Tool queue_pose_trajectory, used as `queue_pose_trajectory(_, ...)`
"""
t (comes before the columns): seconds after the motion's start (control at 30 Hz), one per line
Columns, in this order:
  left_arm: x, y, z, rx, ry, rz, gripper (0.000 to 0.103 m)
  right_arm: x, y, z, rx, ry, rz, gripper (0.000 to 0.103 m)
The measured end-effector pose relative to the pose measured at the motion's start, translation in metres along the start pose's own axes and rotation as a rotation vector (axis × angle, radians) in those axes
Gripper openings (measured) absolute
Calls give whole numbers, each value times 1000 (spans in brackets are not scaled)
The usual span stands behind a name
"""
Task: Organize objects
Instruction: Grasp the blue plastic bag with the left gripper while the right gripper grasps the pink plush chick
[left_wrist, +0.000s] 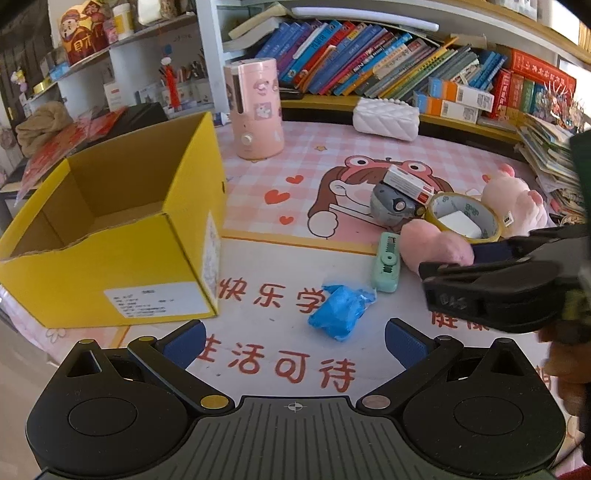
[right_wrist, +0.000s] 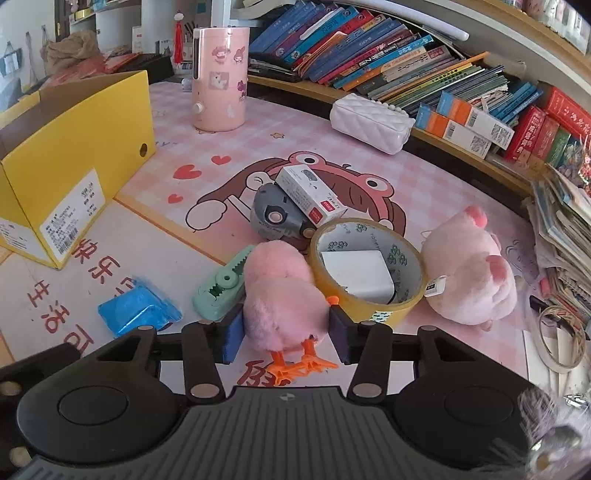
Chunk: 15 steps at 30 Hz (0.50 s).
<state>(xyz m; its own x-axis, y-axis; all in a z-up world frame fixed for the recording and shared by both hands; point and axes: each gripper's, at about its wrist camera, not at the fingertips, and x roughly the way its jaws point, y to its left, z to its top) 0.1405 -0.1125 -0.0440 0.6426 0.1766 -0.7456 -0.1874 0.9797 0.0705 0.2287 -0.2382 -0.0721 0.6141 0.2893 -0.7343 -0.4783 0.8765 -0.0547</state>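
My right claw (right_wrist: 284, 328) is clenched on the fluffy pink plush chick with orange feet (right_wrist: 282, 295), which stands on the desk (right_wrist: 424, 336) between its pads. My left claw (left_wrist: 295, 341) is released and empty. Next I must lift the chick and carry it far left into the open yellow cardboard box (right_wrist: 74, 155).

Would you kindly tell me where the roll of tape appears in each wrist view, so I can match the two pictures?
Left wrist view: the roll of tape lies right of centre, just above the right gripper.
Right wrist view: the roll of tape sits near centre, right of the pink fluffy toy.
Shared landmark: the yellow box, at left in both.
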Motion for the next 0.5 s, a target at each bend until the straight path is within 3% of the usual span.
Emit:
queue_pose_trajectory(0.13,12,-12,6,17,10,-25,102,-26,-16,3,78,-52,46,45)
queue_pose_trajectory(0.33,36,-28,14,26,17,-9,98,-65,-38,-1,148,-130,-24,45)
queue_pose_trajectory(0.5,60,-30,20,-32,80,-16,82,-76,-51,-11,170,-135,-68,45)
